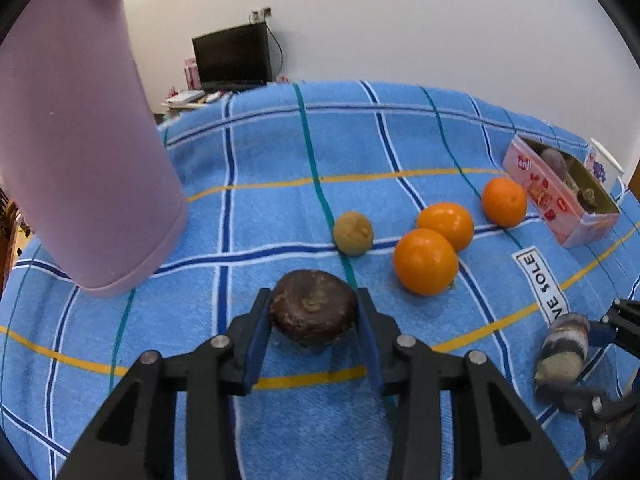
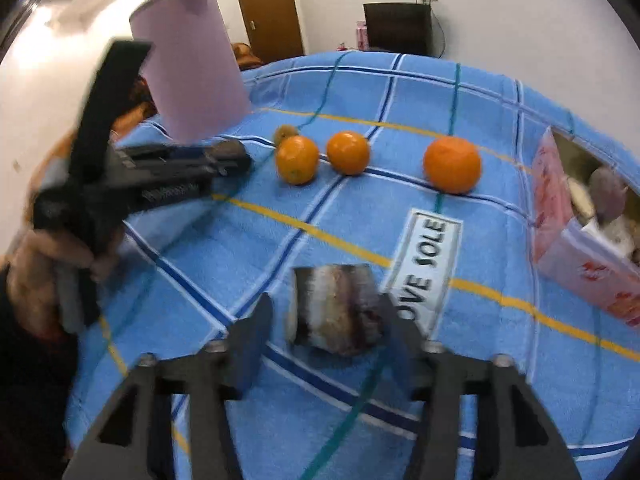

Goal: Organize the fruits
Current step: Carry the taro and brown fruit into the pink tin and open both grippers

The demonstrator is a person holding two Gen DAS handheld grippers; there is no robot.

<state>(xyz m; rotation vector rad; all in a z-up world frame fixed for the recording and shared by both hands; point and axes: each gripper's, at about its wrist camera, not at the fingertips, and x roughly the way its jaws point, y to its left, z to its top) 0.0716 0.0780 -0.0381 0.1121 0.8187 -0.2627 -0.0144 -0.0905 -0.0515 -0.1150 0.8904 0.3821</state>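
- Left gripper [image 1: 314,312]: your jaws are closed on the dark brown fruit [image 1: 314,306], which sits on the cloth [image 1: 260,152] at 6 o'clock in the left view.
- Right gripper [image 2: 326,312]: narrowly parted around the striped chunk [image 2: 334,308]; one pad touches, the other shows a gap.
- Oranges [image 1: 426,262]: clustered at 3 o'clock of the brown fruit.
- Box [image 1: 560,196]: at 2 o'clock.
- Risk: lifting now may drop the chunk from your one-sided hold; a hard squeeze may bruise the brown fruit.
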